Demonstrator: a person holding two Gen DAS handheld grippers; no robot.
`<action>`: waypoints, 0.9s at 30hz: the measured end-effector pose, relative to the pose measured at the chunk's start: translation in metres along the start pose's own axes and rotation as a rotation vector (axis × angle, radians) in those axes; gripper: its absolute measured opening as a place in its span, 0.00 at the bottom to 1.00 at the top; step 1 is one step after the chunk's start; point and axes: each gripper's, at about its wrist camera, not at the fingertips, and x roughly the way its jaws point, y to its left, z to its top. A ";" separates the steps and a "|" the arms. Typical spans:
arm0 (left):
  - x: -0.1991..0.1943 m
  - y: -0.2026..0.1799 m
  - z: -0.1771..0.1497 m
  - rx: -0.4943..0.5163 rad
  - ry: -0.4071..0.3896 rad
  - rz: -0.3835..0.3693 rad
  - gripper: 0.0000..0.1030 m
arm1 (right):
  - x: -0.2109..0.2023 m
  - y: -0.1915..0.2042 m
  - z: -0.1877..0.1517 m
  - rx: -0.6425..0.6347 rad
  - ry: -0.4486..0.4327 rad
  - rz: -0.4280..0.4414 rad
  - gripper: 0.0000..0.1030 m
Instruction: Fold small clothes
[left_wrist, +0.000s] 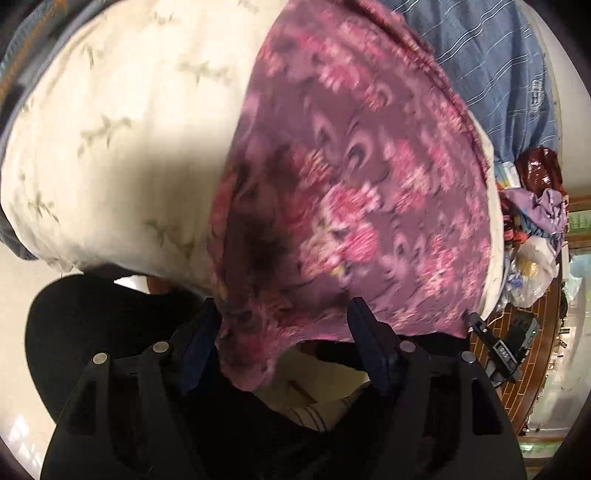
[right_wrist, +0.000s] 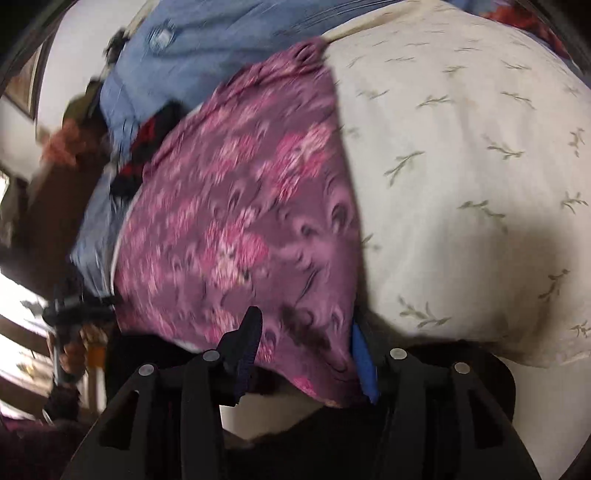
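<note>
Both the left gripper and right gripper stand wide around the purple floral garment, lower frame, releasing a laid fold; next, regrasp an edge.

Motion blur, fisheye edges, soft shadows

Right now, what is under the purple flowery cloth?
The purple flowery cloth lies on a cream sheet with little leaves, which shows beside it. What the sheet looks like right beneath the cloth is covered, so anything there cannot be seen.
</note>
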 end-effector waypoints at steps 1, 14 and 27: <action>0.004 0.003 -0.001 -0.010 0.009 0.003 0.68 | 0.002 0.001 0.000 -0.010 0.017 -0.001 0.48; -0.029 -0.021 -0.015 0.088 -0.037 -0.177 0.07 | -0.037 0.010 -0.002 -0.007 -0.038 0.186 0.05; -0.076 -0.044 0.075 0.006 -0.217 -0.290 0.07 | -0.041 0.019 0.078 0.137 -0.272 0.378 0.05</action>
